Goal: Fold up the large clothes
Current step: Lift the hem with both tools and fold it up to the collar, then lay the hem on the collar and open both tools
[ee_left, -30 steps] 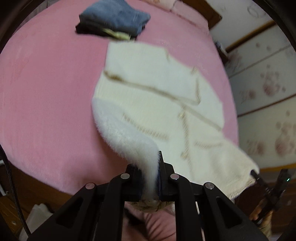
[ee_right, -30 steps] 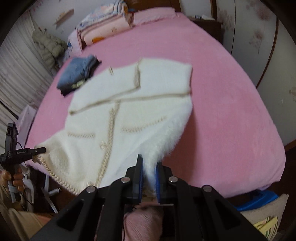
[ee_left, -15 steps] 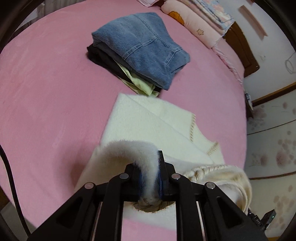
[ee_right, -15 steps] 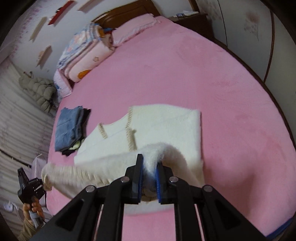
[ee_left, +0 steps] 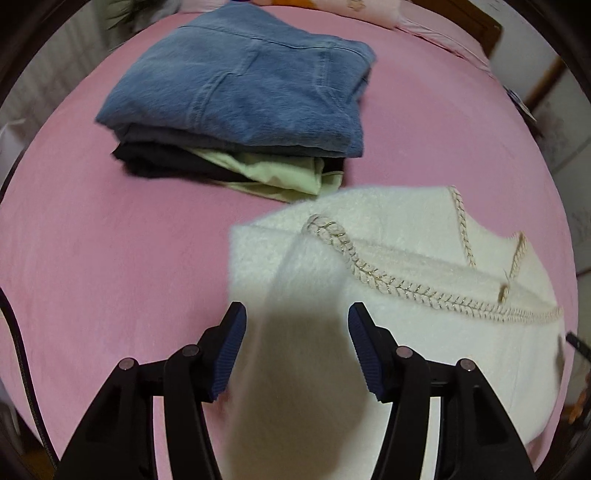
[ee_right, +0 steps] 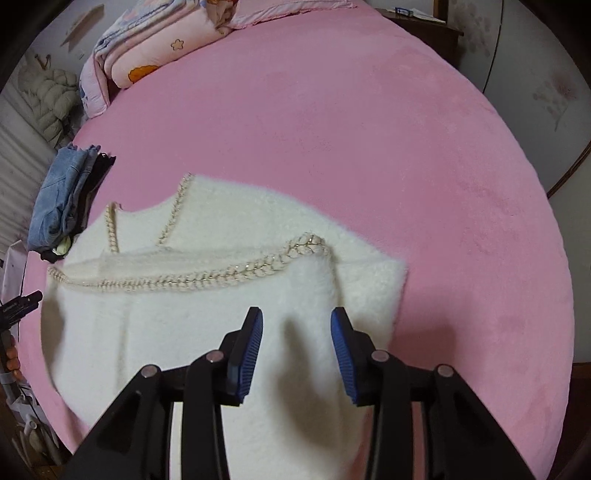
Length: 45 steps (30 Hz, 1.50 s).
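A fluffy white cardigan (ee_left: 424,332) with braided cream trim lies folded over on the pink bed (ee_left: 92,240). In the left wrist view my left gripper (ee_left: 295,325) hangs over its left end. The jaws are opening, and the blurred fabric between them touches neither pad. In the right wrist view the cardigan (ee_right: 184,332) spreads under my right gripper (ee_right: 297,321). Those jaws are also opening, and the blue pads (ee_right: 341,343) stand clear of the cloth at the garment's right end. The folded-over edge with the braid faces away from me.
A stack of folded clothes topped by blue jeans (ee_left: 240,81) sits just beyond the cardigan, also seen as the jeans stack (ee_right: 62,199) at left. Folded pink quilts (ee_right: 147,48) lie at the bed's head (ee_right: 369,147). A dark nightstand (ee_right: 424,33) stands at the back right.
Both grippers carried the cardigan's near edge forward and down over the rest of the garment, doubling it. Both jaws, shut on the fabric before, now stand apart and the cloth is released.
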### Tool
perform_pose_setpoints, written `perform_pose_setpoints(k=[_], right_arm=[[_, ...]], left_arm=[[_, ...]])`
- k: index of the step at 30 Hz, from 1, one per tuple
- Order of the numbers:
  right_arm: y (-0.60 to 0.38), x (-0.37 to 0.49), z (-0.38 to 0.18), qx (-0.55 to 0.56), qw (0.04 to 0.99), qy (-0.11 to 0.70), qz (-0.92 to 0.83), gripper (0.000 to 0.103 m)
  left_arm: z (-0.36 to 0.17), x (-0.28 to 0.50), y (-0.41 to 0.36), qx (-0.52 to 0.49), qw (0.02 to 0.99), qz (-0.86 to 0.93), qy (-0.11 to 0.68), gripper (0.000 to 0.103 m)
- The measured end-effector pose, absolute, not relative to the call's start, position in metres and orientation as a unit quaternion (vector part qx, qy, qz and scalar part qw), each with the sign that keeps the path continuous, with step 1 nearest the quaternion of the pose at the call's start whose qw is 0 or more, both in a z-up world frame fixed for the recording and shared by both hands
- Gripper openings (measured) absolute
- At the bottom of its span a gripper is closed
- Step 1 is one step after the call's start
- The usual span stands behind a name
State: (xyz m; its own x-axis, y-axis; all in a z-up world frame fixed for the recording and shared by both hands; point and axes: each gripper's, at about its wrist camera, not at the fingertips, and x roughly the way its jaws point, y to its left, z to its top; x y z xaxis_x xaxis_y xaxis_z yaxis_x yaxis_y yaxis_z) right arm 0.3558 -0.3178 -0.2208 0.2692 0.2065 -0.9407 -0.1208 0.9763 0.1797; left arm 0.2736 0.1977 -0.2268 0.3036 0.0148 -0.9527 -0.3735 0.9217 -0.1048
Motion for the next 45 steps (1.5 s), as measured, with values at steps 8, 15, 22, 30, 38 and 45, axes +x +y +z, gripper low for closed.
perform_pose_setpoints(k=[8, 15, 22, 30, 38, 45], right_arm=[[-0.310, 0.378, -0.258, 0.046, 0.785, 0.613, 0.078, 0.039], [-0.310, 0.383, -0.270, 0.075, 0.783, 0.614, 0.062, 0.039], [-0.295, 0.359, -0.214, 0.029, 0.822, 0.563, 0.077, 0.007], [-0.313, 0.387, -0.173, 0.072, 0.853, 0.512, 0.066, 0.007], [-0.287, 0.444, -0.265, 0.030, 0.816, 0.577, 0.005, 0.008], [-0.303, 0.441, -0.268, 0.060, 0.812, 0.580, -0.025, 0.030]], left_arm=[[-0.260, 0.313, 0.213, -0.133, 0.793, 0.073, 0.590, 0.056], [-0.272, 0.326, 0.194, -0.077, 0.792, 0.038, 0.604, 0.015], [-0.225, 0.319, 0.175, -0.046, 0.817, 0.079, 0.570, 0.006], [-0.192, 0.368, 0.187, -0.062, 0.835, 0.114, 0.535, 0.006], [-0.286, 0.414, 0.186, -0.039, 0.787, 0.155, 0.596, 0.011], [-0.288, 0.409, 0.185, -0.037, 0.793, 0.145, 0.590, 0.019]])
